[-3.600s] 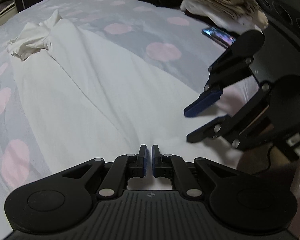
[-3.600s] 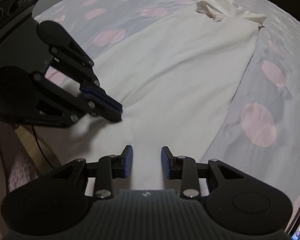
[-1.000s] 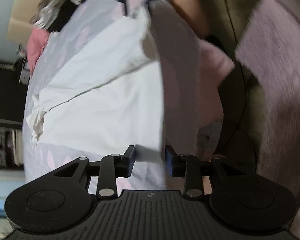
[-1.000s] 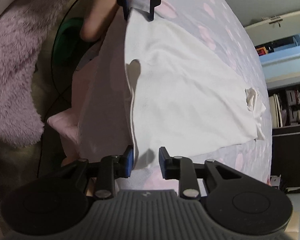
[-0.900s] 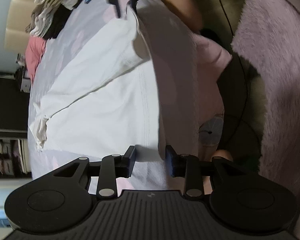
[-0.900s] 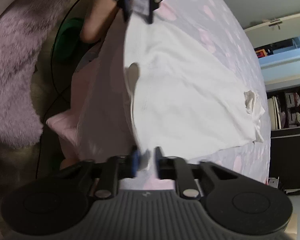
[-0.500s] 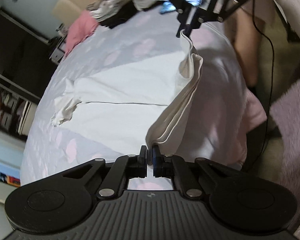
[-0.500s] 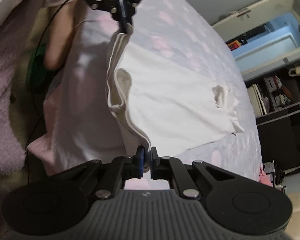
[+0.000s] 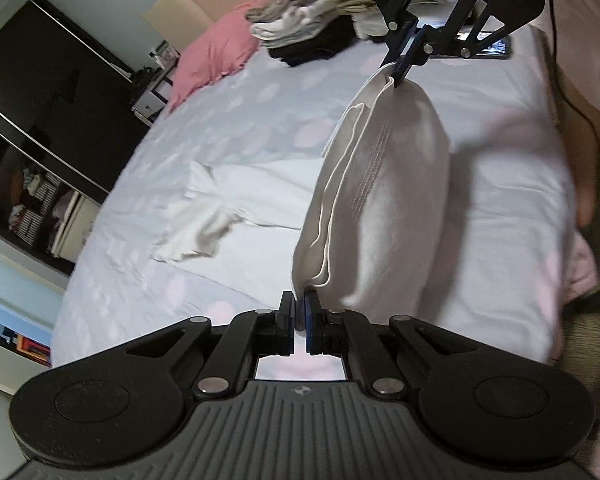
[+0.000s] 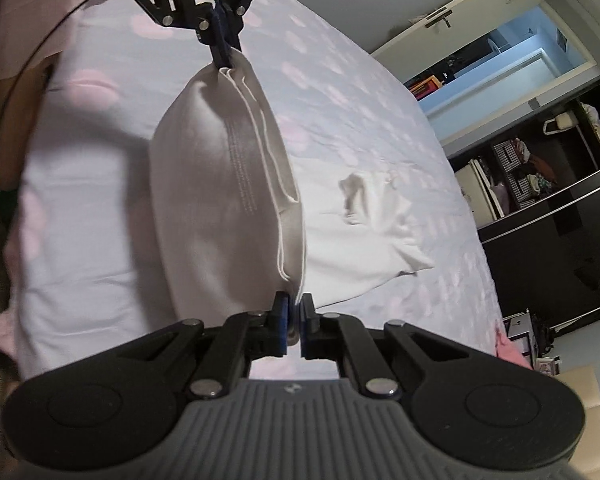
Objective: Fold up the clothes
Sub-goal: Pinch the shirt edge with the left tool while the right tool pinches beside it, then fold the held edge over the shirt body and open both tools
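Both tools are clamped on the hem corners of the white garment (image 9: 380,208): left tool (image 9: 299,312), right tool (image 10: 294,314). Its collar end rests on the bed (image 9: 236,120) ahead. A thin pinch could slip, spoiling the fold.

The garment (image 9: 376,184) hangs between the left tool (image 9: 299,312) and the right tool (image 9: 400,70), each clamped on one end of its raised hem, above the bed (image 9: 236,120). The rest of it lies on the bed beyond the lifted part. At the far end of the bed a pile of clothes (image 9: 320,16) sits beside a pillow (image 9: 216,56). A phone (image 9: 496,46) lies on the bed behind the right tool.
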